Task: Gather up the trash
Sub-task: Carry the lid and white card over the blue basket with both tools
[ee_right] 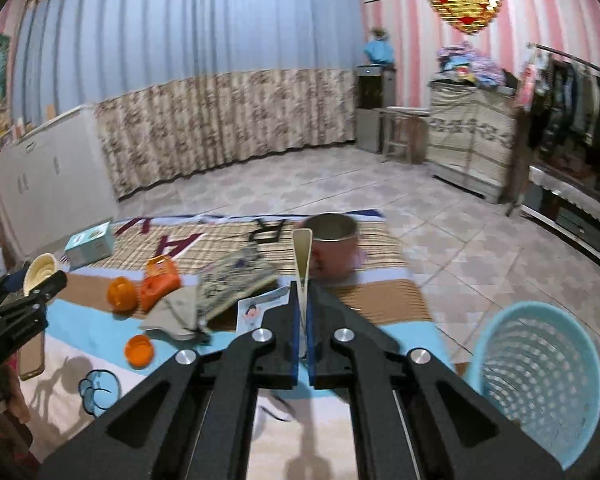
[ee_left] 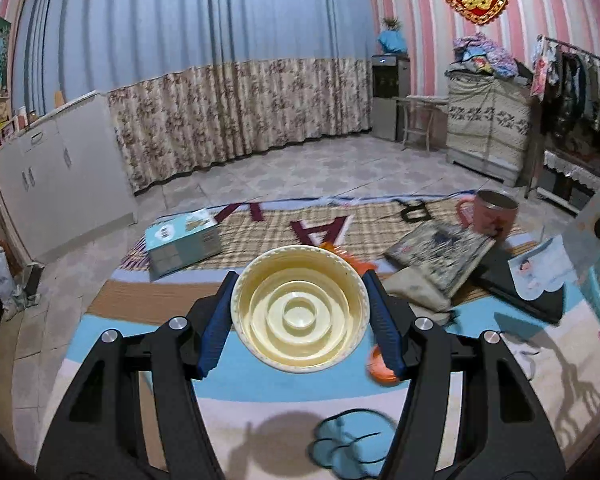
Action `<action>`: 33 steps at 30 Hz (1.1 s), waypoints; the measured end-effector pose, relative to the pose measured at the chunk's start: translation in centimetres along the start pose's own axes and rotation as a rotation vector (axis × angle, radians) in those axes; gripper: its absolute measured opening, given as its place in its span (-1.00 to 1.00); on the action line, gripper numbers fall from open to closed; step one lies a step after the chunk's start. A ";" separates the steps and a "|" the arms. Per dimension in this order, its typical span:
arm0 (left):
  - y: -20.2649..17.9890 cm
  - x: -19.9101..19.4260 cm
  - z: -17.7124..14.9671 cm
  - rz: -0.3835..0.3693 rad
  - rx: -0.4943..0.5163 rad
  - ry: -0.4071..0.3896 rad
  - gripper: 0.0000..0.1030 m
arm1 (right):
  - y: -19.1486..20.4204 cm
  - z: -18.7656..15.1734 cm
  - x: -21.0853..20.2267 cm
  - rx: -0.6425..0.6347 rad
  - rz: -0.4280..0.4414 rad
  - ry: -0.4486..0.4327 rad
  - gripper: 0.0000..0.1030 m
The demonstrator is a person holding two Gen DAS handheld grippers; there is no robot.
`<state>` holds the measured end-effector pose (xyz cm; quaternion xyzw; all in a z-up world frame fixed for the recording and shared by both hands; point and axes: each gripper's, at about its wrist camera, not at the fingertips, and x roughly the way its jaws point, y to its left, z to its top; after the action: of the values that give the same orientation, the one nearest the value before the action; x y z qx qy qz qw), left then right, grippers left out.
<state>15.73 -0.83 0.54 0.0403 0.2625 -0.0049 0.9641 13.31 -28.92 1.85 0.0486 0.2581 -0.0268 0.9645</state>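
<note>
Clamped between the blue pads of my left gripper [ee_left: 300,312] was a round cream plastic bowl [ee_left: 300,308], its ribbed inside turned toward the camera and its rim pressed by a pad on either side. It hung above the striped blue, white and tan rug [ee_left: 236,376]. My right gripper [ee_right: 303,320] was squeezed tight on a thin cream sheet of card [ee_right: 302,254], seen edge-on, standing up from between the pads. Just to the right of that gripper, on the tiled floor, stood the light blue perforated plastic basket [ee_right: 540,384] with its mouth tipped toward me.

Spread on the rug were a round orange lid [ee_right: 139,351], an orange cap-like piece [ee_right: 122,294] and a crumpled orange plastic container [ee_right: 161,280] (all three close together). Beside them lay a beige cloth [ee_right: 176,312] under a patterned flat book or board [ee_right: 236,280], blurred, and a small printed card with a cartoon figure [ee_right: 256,312]. Farther back stood a pink mug with a metal inside [ee_right: 334,248] and a pale blue carton [ee_right: 90,244] on the plaid mat [ee_right: 220,240].
</note>
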 end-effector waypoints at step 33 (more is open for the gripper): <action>-27.2 -1.6 2.8 -0.447 0.181 -0.033 0.18 | -21.6 -2.5 -6.1 0.324 -0.380 -0.048 -0.94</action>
<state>14.95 -28.15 1.68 0.0675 0.2478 -0.2426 0.9355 5.15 -49.98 0.99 0.1523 0.2320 -0.2498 0.9277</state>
